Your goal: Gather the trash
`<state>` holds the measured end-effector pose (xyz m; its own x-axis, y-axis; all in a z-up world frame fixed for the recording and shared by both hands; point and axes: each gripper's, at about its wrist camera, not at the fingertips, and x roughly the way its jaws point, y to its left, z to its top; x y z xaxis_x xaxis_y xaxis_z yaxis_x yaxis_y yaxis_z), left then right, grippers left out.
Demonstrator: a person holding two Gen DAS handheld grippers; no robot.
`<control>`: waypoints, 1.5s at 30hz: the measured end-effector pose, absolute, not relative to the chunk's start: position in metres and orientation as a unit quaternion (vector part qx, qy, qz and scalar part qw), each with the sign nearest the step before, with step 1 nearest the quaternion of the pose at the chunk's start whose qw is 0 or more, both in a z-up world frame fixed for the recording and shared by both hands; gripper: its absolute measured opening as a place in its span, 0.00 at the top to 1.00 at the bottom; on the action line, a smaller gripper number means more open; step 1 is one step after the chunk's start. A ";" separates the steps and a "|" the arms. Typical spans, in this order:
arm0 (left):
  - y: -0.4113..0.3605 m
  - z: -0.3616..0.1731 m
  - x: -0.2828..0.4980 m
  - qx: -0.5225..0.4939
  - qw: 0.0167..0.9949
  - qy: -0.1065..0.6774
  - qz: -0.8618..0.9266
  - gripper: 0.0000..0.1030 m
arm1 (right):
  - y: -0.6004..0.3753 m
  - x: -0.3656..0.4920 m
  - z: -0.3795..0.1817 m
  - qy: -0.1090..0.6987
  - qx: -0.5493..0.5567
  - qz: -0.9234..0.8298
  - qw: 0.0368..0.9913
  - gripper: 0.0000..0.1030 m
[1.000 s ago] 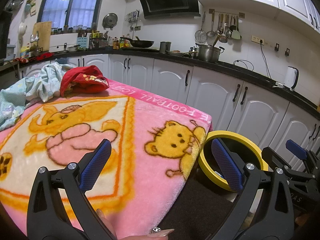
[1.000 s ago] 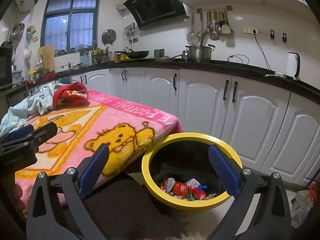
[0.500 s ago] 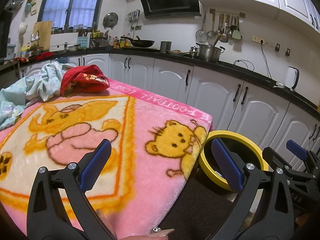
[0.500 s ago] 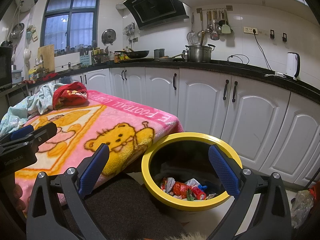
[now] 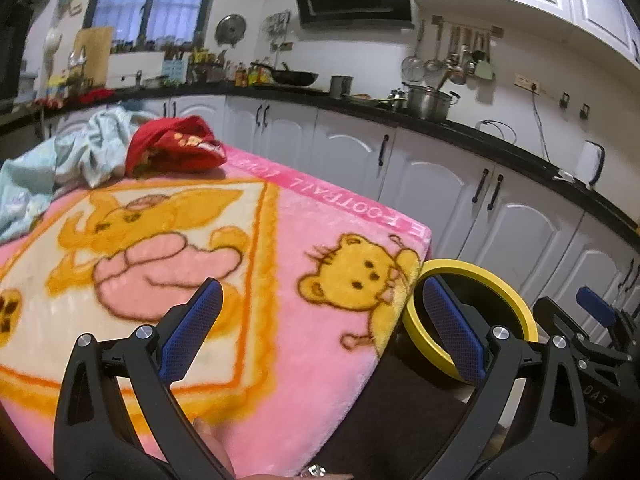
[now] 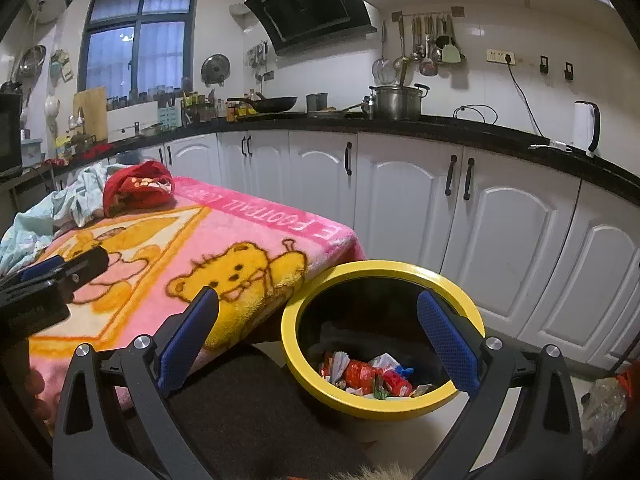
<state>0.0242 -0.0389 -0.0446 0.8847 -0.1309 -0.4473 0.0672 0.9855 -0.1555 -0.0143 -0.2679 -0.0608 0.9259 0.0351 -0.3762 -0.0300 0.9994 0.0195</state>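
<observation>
crumpled wrappers (image 6: 370, 374), yellow-rimmed bin (image 6: 384, 404)

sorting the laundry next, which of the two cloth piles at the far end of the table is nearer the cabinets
The red cloth, bunched on the pink blanket next to the white cabinets. The pale blue cloth lies beyond it, toward the window side.

Warm indoor light, dark fisheye corners, slight blur in the left view.

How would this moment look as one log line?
left gripper: open, empty | right gripper: open, empty | yellow bin: wrappers inside
</observation>
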 end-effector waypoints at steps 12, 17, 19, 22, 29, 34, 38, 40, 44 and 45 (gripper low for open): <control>0.202 -0.052 0.013 -0.171 0.894 0.286 0.301 0.11 | -0.062 0.069 -0.050 0.351 -0.067 0.285 0.889 0.06; 0.278 -0.096 0.005 -0.223 0.824 0.351 0.386 0.10 | 0.074 0.078 -0.088 0.398 -0.112 0.349 0.841 0.06; 0.286 -0.105 0.002 -0.241 0.806 0.368 0.396 0.10 | 0.107 0.082 -0.102 0.408 -0.126 0.346 0.836 0.06; 0.274 -0.106 0.007 -0.220 0.801 0.387 0.401 0.10 | 0.137 0.083 -0.120 0.404 -0.172 0.312 0.843 0.05; 0.255 -0.105 0.007 -0.199 0.793 0.404 0.411 0.09 | 0.133 0.083 -0.121 0.408 -0.162 0.315 0.841 0.05; 0.258 -0.106 0.005 -0.200 0.793 0.404 0.411 0.09 | 0.136 0.081 -0.122 0.408 -0.163 0.314 0.842 0.05; 0.258 -0.106 0.005 -0.200 0.793 0.404 0.411 0.09 | 0.134 0.082 -0.122 0.408 -0.162 0.315 0.842 0.05; 0.261 -0.106 0.006 -0.200 0.793 0.404 0.411 0.09 | 0.134 0.082 -0.122 0.408 -0.161 0.314 0.842 0.05; 0.258 -0.105 0.005 -0.201 0.792 0.404 0.411 0.09 | 0.133 0.083 -0.122 0.408 -0.162 0.315 0.842 0.05; 0.257 -0.105 0.001 -0.201 0.793 0.404 0.411 0.09 | 0.133 0.084 -0.122 0.408 -0.161 0.315 0.842 0.05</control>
<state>0.0007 0.2574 -0.1055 0.3368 0.4886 -0.8049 -0.8128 0.5824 0.0134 0.0836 0.1334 -0.1220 0.4684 0.3983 -0.7887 -0.6618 0.7495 -0.0146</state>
